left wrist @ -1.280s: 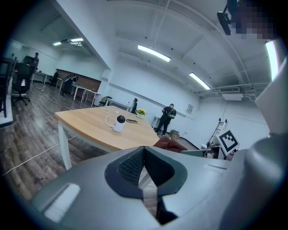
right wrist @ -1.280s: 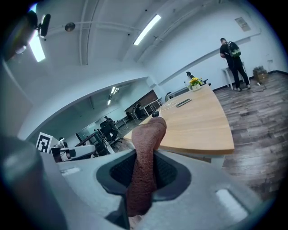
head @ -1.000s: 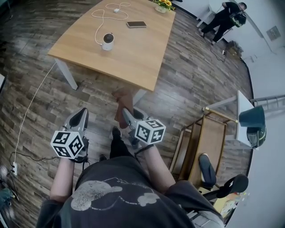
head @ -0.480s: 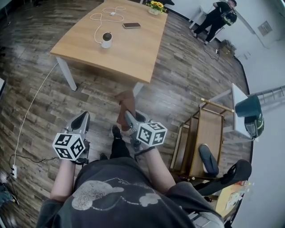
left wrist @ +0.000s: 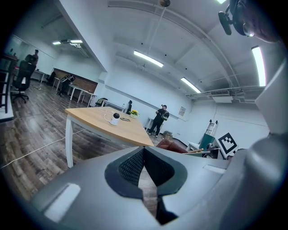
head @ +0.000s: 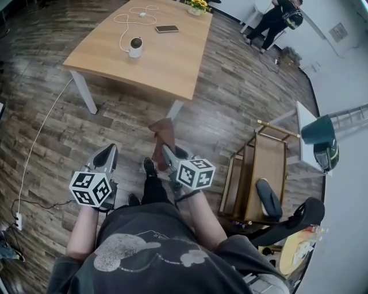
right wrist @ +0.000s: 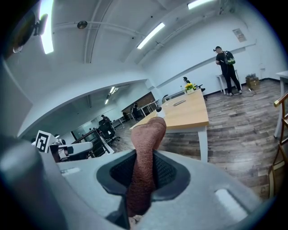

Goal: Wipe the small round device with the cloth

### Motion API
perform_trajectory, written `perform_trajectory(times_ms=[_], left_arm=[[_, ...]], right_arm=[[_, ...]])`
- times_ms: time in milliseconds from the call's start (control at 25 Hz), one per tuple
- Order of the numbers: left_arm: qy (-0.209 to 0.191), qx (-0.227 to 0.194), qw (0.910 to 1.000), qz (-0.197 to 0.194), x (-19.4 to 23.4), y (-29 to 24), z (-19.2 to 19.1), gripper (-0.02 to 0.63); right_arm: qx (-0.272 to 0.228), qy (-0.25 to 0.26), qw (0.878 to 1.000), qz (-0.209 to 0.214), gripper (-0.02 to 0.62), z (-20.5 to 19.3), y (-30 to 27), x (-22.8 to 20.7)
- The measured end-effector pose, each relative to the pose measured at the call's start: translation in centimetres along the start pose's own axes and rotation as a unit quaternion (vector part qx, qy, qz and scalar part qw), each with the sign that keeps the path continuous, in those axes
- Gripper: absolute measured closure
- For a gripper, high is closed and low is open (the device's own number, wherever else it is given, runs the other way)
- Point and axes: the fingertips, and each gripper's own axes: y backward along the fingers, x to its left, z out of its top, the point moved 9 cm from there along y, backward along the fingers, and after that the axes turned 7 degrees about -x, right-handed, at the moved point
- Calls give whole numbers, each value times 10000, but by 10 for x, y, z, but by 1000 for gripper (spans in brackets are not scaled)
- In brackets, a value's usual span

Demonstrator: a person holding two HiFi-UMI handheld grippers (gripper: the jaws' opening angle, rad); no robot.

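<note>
Device sits upright on the table, near its left edge, about midway along. White cable loops from it toward the far edge. Phone lies flat further back, flowers at the far right corner.

Cloth is in my right gripper, jaws clamped on it, brown fold sticking up and out past the tips. Left gripper has its jaws together with nothing between them.

Both grippers are over the wood floor, well short of the table's near edge. A person stands far off to the right.
</note>
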Motion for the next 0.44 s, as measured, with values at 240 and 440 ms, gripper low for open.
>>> perform_trajectory(times_ms=[240, 440], left_arm=[[-13, 112, 9999, 70, 5, 7, -7, 588], [43, 165, 9998, 69, 5, 9, -13, 588]], right_arm=[[143, -118, 9998, 77, 523, -9, 0, 9], [260, -89, 9996, 67, 523, -16, -2, 11]])
